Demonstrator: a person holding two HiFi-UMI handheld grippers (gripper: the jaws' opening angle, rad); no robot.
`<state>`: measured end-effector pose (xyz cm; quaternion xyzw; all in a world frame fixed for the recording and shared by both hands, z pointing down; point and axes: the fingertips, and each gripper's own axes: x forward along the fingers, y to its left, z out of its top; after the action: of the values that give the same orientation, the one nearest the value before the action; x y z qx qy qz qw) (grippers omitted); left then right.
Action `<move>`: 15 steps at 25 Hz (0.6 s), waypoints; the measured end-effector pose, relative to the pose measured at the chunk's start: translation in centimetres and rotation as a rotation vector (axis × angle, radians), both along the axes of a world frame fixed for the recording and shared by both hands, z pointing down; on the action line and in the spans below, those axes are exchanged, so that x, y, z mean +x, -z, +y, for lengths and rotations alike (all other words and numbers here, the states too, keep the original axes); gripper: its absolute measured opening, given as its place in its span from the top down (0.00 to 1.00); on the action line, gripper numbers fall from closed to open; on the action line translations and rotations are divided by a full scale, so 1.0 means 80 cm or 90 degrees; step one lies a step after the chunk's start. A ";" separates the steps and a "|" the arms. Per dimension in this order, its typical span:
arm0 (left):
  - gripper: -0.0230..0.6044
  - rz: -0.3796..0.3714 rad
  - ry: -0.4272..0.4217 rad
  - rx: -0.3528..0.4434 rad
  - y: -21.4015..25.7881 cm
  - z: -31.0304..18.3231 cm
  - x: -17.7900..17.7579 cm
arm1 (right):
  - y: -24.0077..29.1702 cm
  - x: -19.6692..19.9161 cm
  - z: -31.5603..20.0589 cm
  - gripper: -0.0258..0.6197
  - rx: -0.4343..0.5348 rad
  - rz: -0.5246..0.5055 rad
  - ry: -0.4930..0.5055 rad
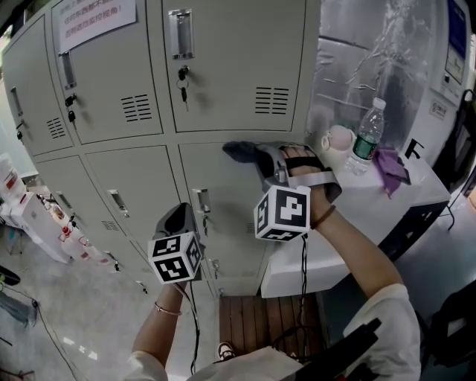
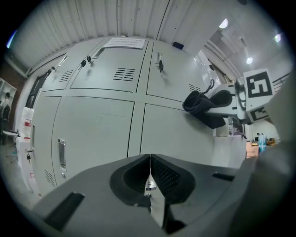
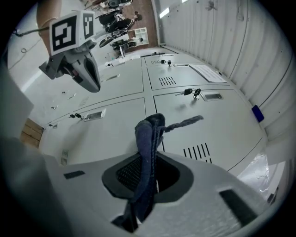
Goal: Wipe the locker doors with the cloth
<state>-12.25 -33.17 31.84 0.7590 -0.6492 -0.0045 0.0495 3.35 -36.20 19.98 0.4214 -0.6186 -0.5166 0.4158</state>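
At locker door, cloth clamped in right hand-held gripper

- You hold two tools: the left tool and the right tool.
- One bottle stands on the one white surface.
- One cup sits just left of the bottle.
- One purple cloth lies just right of the bottle.
- One dark cloth is further left of the bottle.
- Six locker doors show left of the bottle, three above and three below.
- Three sets of keys hang in the upper doors.
- One paper notice is on an upper door.
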 end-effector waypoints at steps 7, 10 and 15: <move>0.95 0.009 0.001 -0.018 -0.020 -0.004 -0.002 | -0.029 0.004 -0.011 0.89 0.000 0.017 -0.006; 0.95 0.013 0.003 -0.029 -0.032 -0.006 -0.002 | -0.042 0.003 -0.014 0.89 0.000 0.017 -0.004; 0.95 0.016 0.002 -0.054 -0.055 -0.008 0.001 | -0.069 0.002 -0.016 0.89 -0.026 0.006 0.001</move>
<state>-12.14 -33.79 36.21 0.7551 -0.6493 0.0132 0.0897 3.51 -37.47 25.52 0.4099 -0.6272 -0.5066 0.4267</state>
